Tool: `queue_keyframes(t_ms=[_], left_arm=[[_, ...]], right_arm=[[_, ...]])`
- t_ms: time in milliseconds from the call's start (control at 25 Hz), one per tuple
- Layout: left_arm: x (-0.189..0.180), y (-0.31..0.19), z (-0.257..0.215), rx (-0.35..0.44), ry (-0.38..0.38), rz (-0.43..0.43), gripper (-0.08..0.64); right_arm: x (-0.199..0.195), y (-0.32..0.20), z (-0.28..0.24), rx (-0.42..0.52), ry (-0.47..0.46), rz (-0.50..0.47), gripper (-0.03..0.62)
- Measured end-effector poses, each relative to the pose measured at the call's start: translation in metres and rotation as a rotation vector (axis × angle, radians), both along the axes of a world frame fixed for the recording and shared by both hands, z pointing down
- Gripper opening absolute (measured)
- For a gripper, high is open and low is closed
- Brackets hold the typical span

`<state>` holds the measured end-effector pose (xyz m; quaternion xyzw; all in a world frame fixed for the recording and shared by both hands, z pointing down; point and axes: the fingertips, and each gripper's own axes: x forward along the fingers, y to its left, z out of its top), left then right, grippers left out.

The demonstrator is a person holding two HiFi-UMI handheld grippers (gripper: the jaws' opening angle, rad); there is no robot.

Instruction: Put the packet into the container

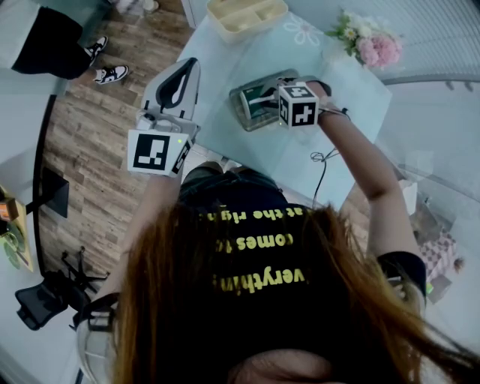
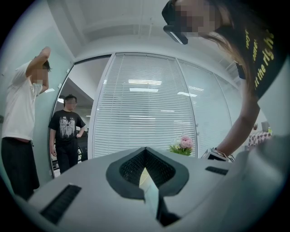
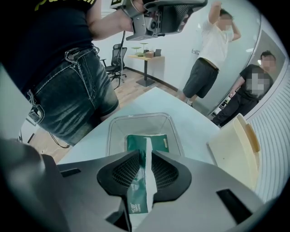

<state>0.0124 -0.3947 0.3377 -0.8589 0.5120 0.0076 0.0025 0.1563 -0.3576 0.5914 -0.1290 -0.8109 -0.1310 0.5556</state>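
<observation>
The right gripper (image 3: 144, 157) was held steeply downward over the clear container (image 3: 114, 126), which stood on the pale table (image 1: 247, 146). Its 2 jaws were drawn narrow and clamped on the green and white packet (image 3: 147, 141). The packet was gripped edge-on, and its far end was seen inside the container's rim. Whether that end touched the bottom could not be told.

The left gripper (image 2: 146, 157) was held level beside the table's edge, apart from the container. Its jaws were brought together, and nothing could be made out between them.

A cream tray (image 1: 246, 15) was set further along the table, well apart from the container. Pink and white flowers (image 1: 371, 41) were placed near the table's far corner. 2 people (image 3: 212, 50) were seen standing beyond the table.
</observation>
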Motion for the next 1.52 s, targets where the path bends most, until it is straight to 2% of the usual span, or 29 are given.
queue_keyframes(t_ms=[360,600,720,960,1160,1360,1520], left_arm=[[0.000,-0.003,-0.002,0.005,-0.002,0.007,0.000],[0.004,-0.002,-0.002,0.009,0.001,0.020,0.002],[0.006,-0.003,-0.003,0.014,0.000,0.028,0.001],[0.010,-0.005,-0.002,0.015,-0.001,0.039,0.000],[0.017,-0.007,0.002,0.012,-0.002,0.062,0.001],[0.027,-0.013,0.001,0.021,0.002,0.094,0.000],[0.037,-0.018,0.004,0.015,0.004,0.128,0.000]], right_arm=[[0.000,-0.003,-0.007,0.014,-0.022,0.029,0.031],[-0.004,-0.003,-0.017,0.023,-0.085,0.076,0.023],[-0.007,-0.008,-0.026,0.038,-0.154,0.132,0.023],[-0.021,-0.031,-0.072,0.169,-0.460,0.342,0.023],[-0.012,-0.051,-0.102,0.209,-0.717,0.606,0.021],[0.010,-0.074,-0.161,0.259,-1.051,0.852,0.021],[0.023,-0.071,-0.208,0.388,-1.228,0.886,0.021]])
